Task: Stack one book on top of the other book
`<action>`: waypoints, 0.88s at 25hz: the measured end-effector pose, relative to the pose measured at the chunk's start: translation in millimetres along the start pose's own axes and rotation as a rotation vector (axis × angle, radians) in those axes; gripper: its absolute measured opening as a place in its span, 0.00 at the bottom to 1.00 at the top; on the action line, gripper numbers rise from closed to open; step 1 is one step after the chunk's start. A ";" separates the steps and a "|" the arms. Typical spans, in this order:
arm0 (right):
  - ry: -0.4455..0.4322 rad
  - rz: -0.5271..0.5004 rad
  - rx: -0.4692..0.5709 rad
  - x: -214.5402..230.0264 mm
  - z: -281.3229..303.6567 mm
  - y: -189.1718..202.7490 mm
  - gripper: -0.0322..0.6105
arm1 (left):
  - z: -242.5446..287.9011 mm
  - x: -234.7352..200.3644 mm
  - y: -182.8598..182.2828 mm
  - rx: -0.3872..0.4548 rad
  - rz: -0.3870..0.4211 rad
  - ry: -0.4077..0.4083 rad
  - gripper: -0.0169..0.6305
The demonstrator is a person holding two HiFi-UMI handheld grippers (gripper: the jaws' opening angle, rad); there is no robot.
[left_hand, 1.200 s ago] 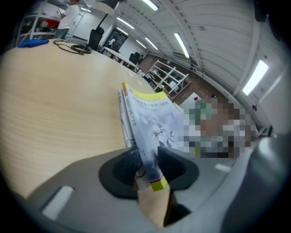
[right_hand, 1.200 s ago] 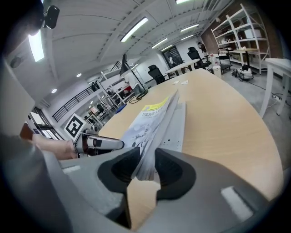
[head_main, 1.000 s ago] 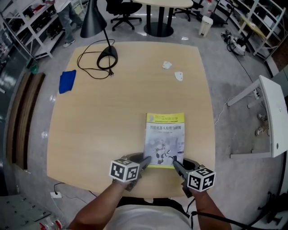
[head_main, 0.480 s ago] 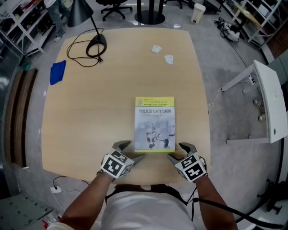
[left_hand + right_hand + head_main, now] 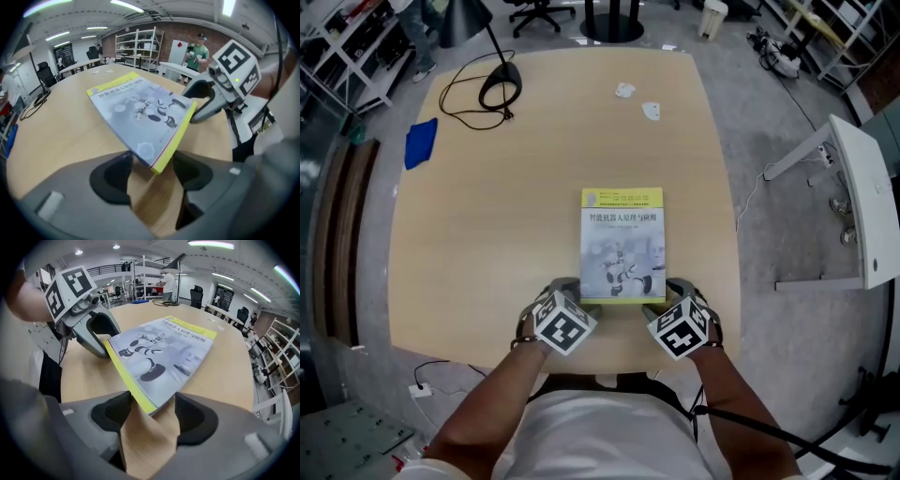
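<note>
Left gripper (image 5: 150, 171), jaws wide apart after just easing in a touch, straddles the near-left corner of the book (image 5: 622, 248); the corner sits between the pads w/ no squeeze showing. Right gripper (image 5: 152, 416), jaws just opened to full spread, brackets the near-right corner the same way, pads clear of it. Both tools point steeply down at the near edge of the wooden table (image 5: 487, 234), marker cubes facing up. The book lies flat, grey cover w/ robot picture, yellow band at its far end, yellow spine edge toward the person. Whether a 2nd book lies under it can't be told. Farther off: black desk lamp (image 5: 492, 89) w/ looped cord at the far-left corner, blue cloth (image 5: 420, 142) by the left edge, two white scraps (image 5: 652, 111) near the far edge.
</note>
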State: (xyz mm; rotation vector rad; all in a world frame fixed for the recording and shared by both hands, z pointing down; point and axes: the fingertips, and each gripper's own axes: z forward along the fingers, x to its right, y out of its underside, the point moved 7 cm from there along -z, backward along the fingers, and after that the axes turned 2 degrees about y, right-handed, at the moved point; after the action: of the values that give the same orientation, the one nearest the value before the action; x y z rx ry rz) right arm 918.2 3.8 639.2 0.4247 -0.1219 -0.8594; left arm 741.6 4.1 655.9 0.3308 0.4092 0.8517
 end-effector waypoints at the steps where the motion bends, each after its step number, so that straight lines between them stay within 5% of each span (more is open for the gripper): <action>1: 0.007 0.001 -0.004 -0.8 0.3 -0.7 0.50 | -0.8 -0.5 -0.1 -0.004 0.001 0.007 0.48; 12: 0.099 0.019 -0.017 -10.9 -1.8 1.2 0.44 | -2.5 -1.0 -1.4 -0.017 -0.051 0.028 0.45; 22: 0.010 0.025 -0.018 -2.6 1.7 1.7 0.45 | 4.1 -1.5 0.0 -0.016 -0.075 0.004 0.41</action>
State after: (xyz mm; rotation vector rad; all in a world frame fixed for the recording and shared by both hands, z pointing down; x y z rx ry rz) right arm 917.2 6.2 641.7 0.4094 -0.1102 -0.8329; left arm 742.7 2.4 659.8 0.2967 0.4161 0.7822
